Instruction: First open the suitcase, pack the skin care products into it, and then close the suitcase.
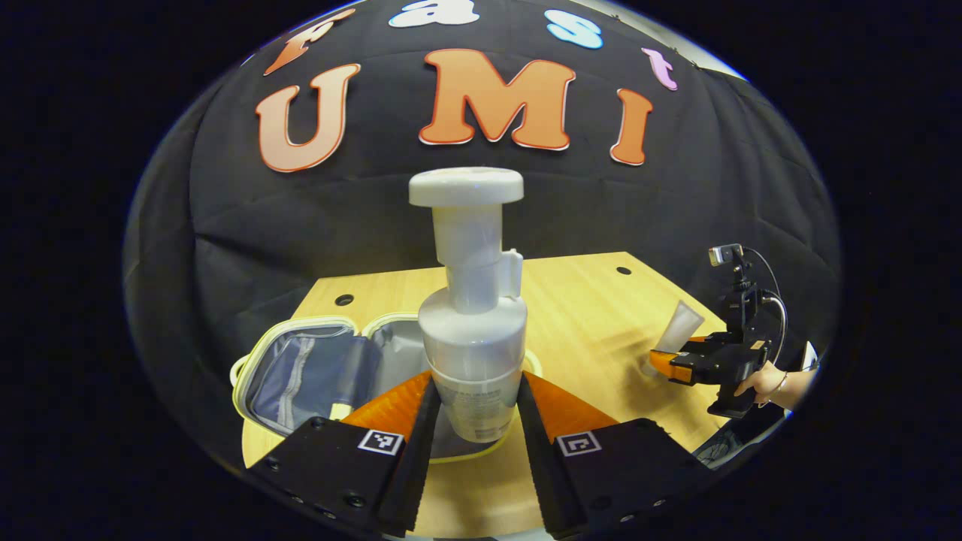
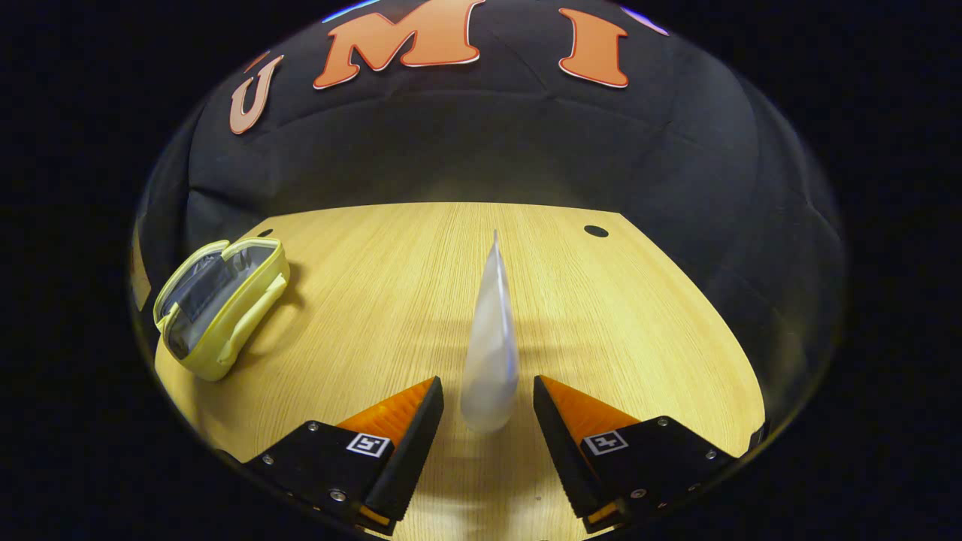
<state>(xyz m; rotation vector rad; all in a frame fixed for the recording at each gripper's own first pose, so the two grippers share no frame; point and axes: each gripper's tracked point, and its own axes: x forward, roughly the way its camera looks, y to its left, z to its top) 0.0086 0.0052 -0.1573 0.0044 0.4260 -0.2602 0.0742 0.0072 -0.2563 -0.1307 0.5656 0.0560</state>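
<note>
Left gripper (image 1: 473, 409) clamps pump bottle (image 1: 470, 315), both fingers pressing, above open suitcase (image 1: 301, 372). Right gripper (image 2: 488, 409) straddles tube (image 2: 490, 338), contact unclear. Lower bottle gently, clear rim.

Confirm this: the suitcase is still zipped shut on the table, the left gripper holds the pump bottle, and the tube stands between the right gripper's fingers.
One thing is wrong: the suitcase is open, not zipped shut; the left gripper view shows its lining. The rest holds: the left gripper holds the pump bottle, and the tube stands between the right gripper's fingers.
</note>
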